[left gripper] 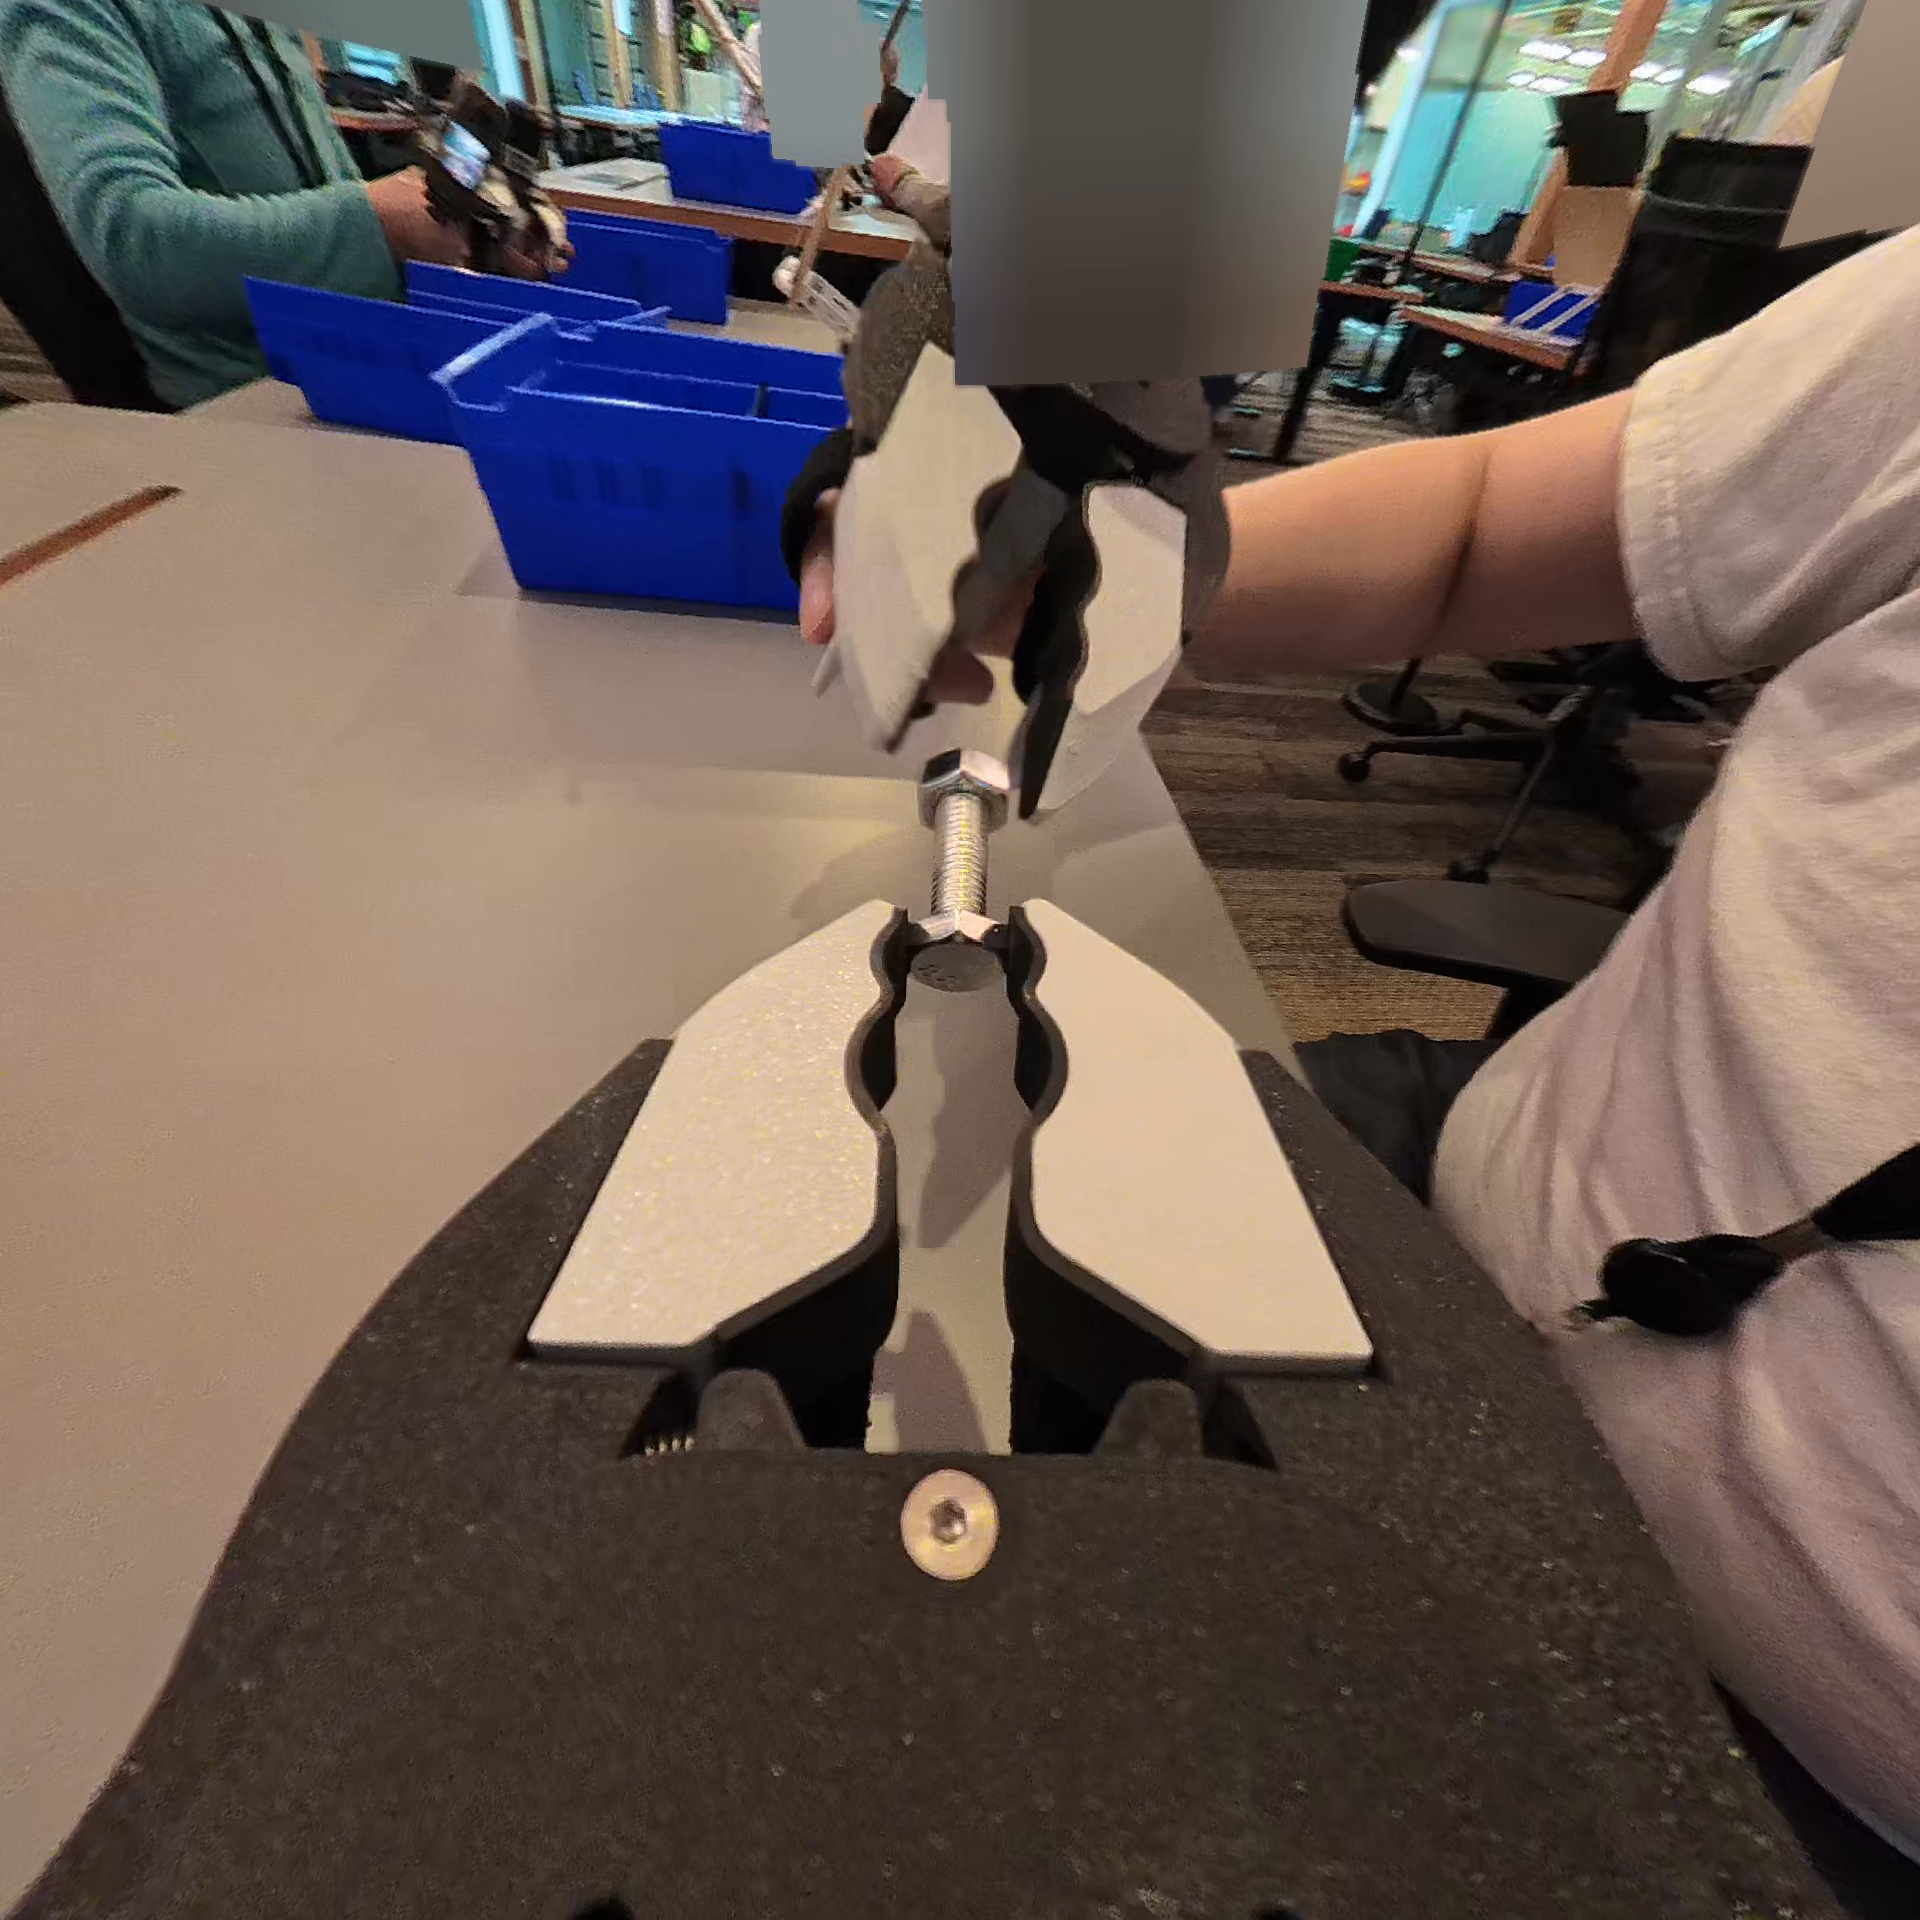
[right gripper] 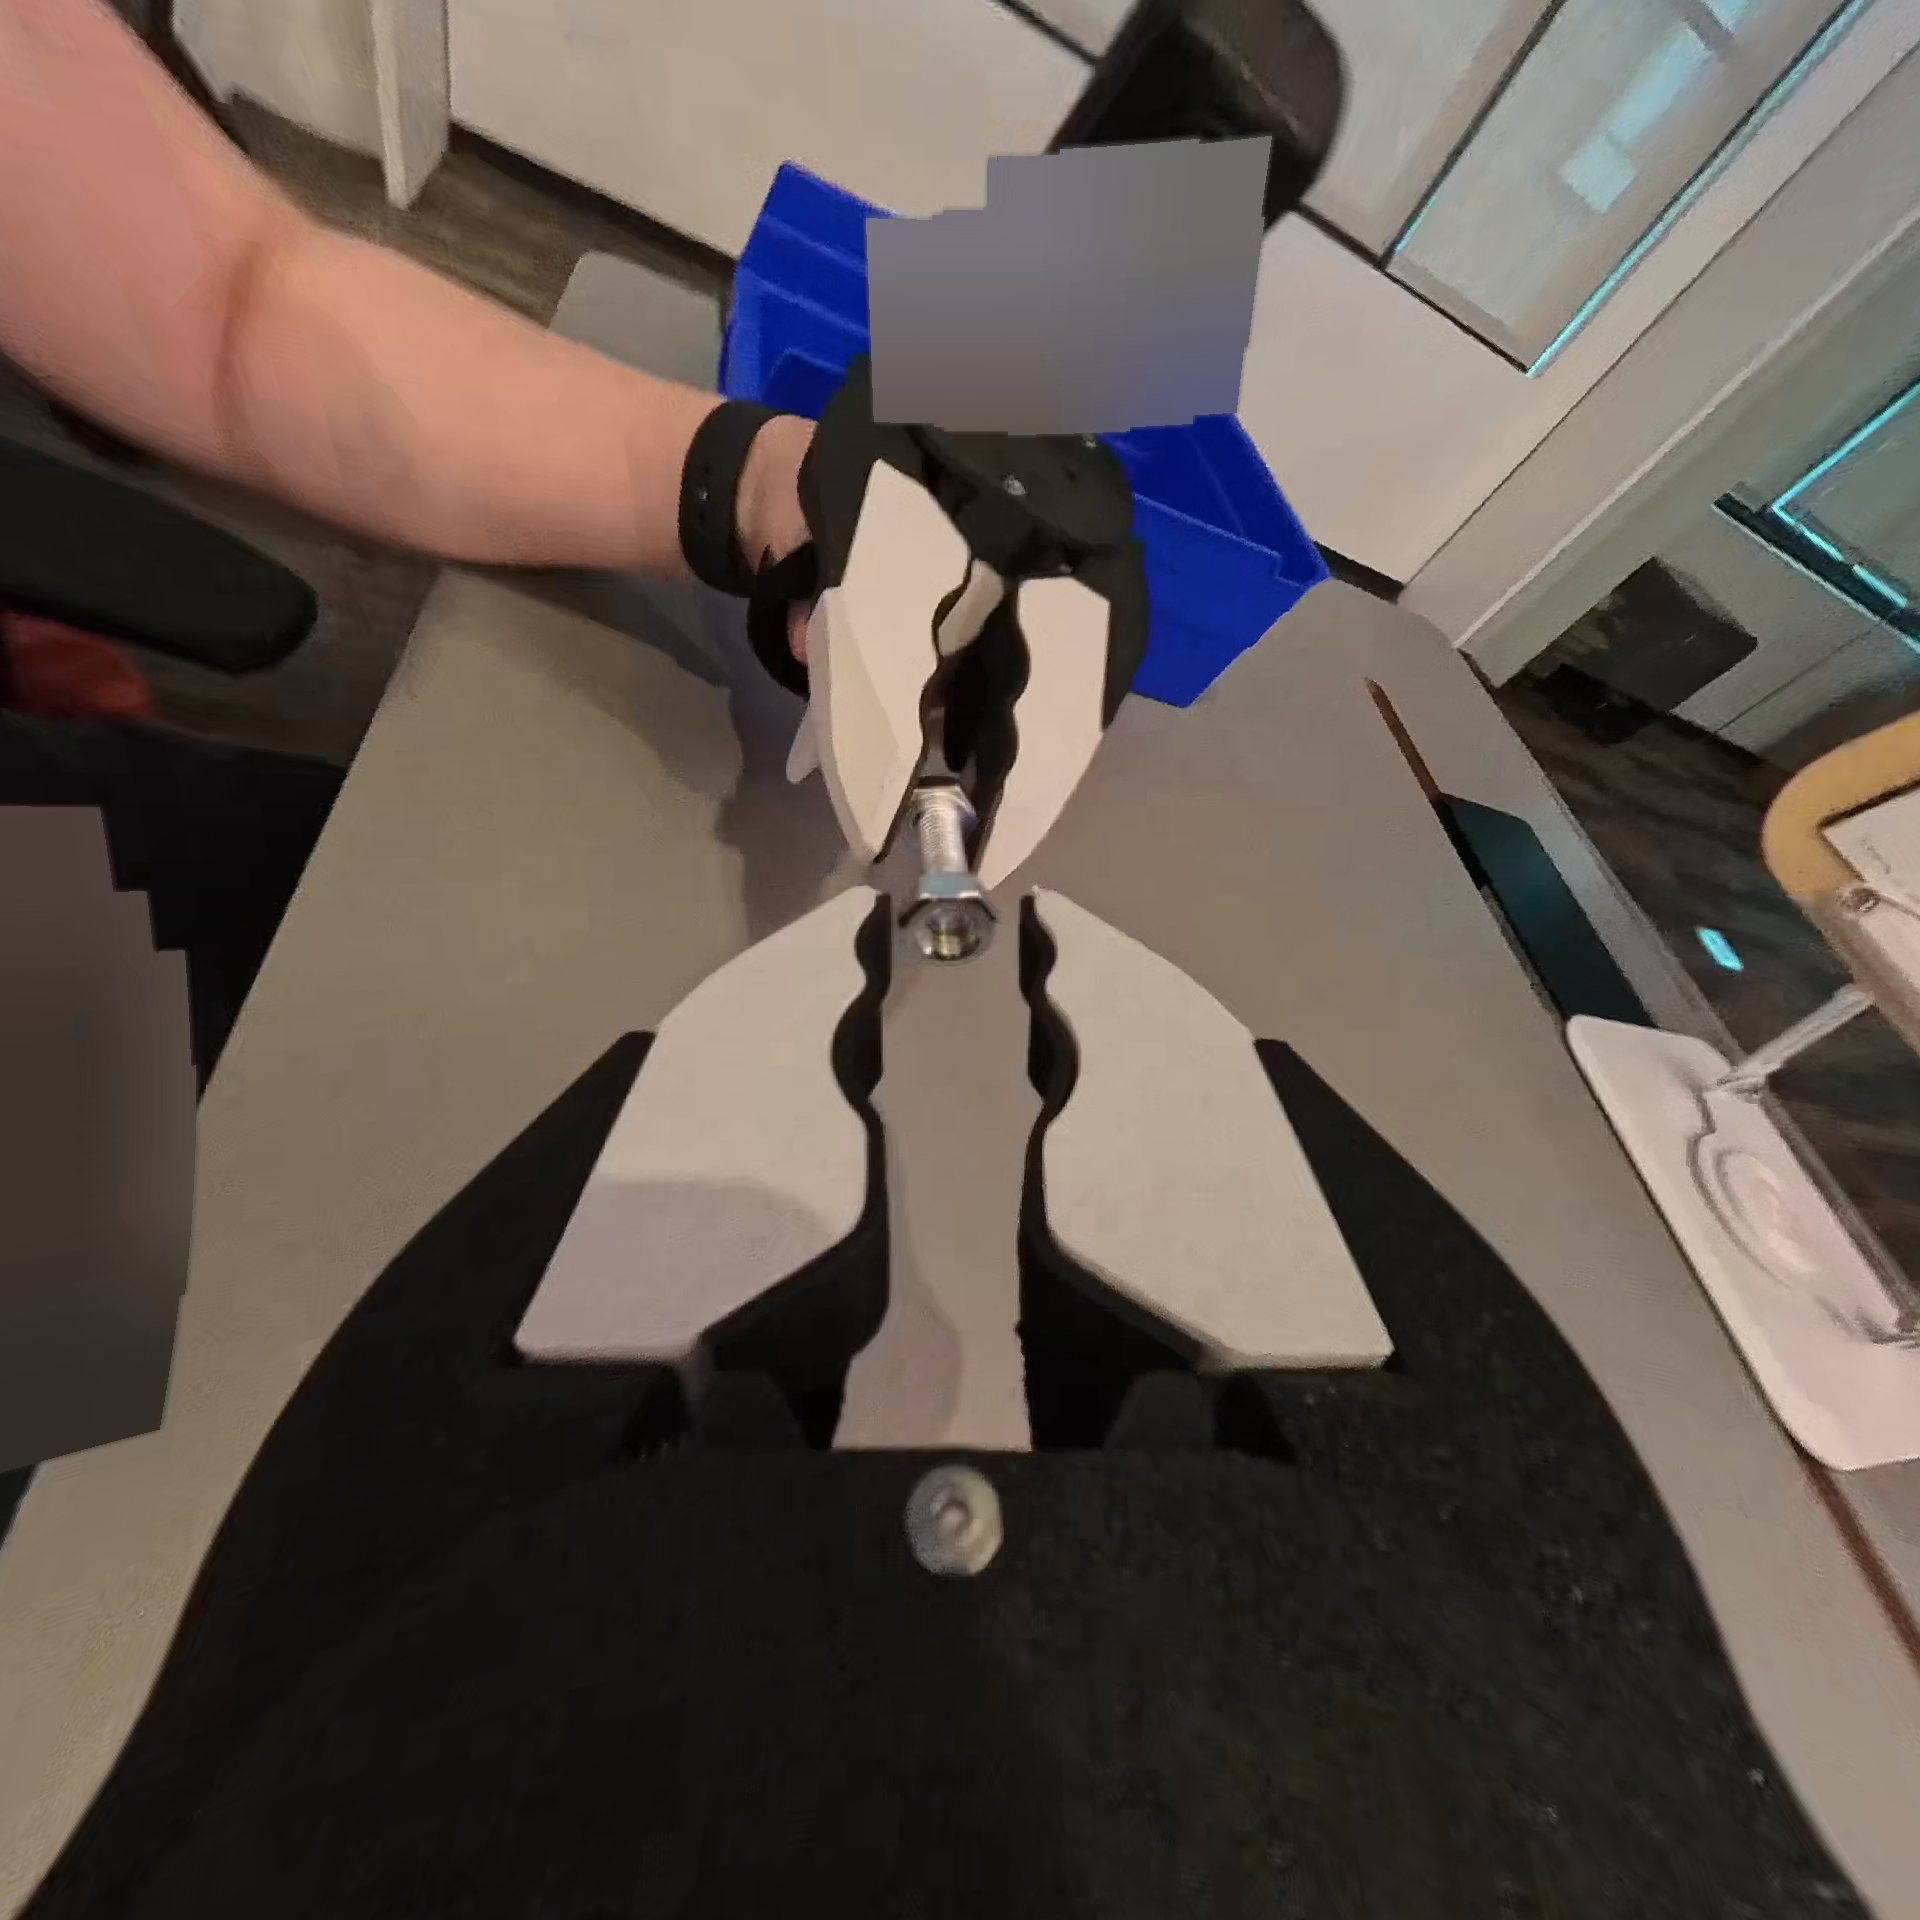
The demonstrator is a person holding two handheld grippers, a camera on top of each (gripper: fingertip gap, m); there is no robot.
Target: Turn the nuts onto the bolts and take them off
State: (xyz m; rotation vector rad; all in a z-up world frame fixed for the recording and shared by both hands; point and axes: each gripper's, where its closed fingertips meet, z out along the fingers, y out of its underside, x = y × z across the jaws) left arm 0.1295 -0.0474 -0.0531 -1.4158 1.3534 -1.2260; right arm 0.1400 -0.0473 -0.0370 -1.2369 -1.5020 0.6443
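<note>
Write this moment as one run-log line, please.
left gripper: shut on bolt head | right gripper: open around nut | nut at thread end

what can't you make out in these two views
- Right wrist view: the head of the bolt is hidden inside the jaws of the left gripper.
- Both views: how far the nut is threaded on; it covers its own threads.
- Left wrist view: what the blue bin holds; its walls hide the inside.
- Right wrist view: whether the right gripper touches the nut; blur.
</note>
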